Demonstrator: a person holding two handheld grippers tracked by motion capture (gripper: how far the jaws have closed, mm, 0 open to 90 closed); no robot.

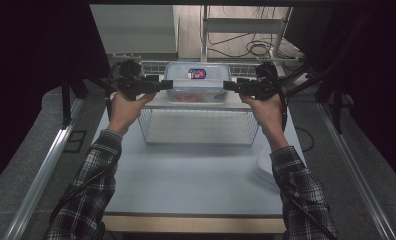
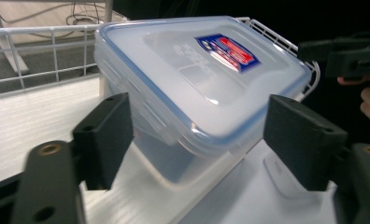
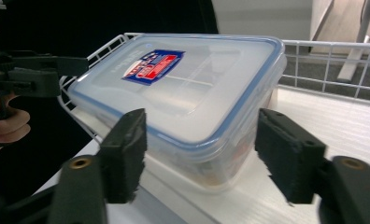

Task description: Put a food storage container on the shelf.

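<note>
A clear plastic box (image 1: pixel 197 82) with a blue-rimmed lid and a red and blue sticker stands on the white top of a wire rack (image 1: pixel 198 127). Something reddish shows inside it. My left gripper (image 1: pixel 163 85) is level at the box's left end and my right gripper (image 1: pixel 229 86) at its right end. In the left gripper view the box's corner (image 2: pixel 206 79) lies between the open jaws of the left gripper (image 2: pixel 197 140), with gaps beside the pads. In the right gripper view the right gripper (image 3: pixel 202 149) stands open around the other end of the box (image 3: pixel 188 88).
The wire rack stands at the far half of a pale table (image 1: pixel 186 185). A white plate (image 1: pixel 266 165) lies at the table's right edge. A low wire rail (image 2: pixel 38 51) runs behind the box. Dark curtains hang on both sides.
</note>
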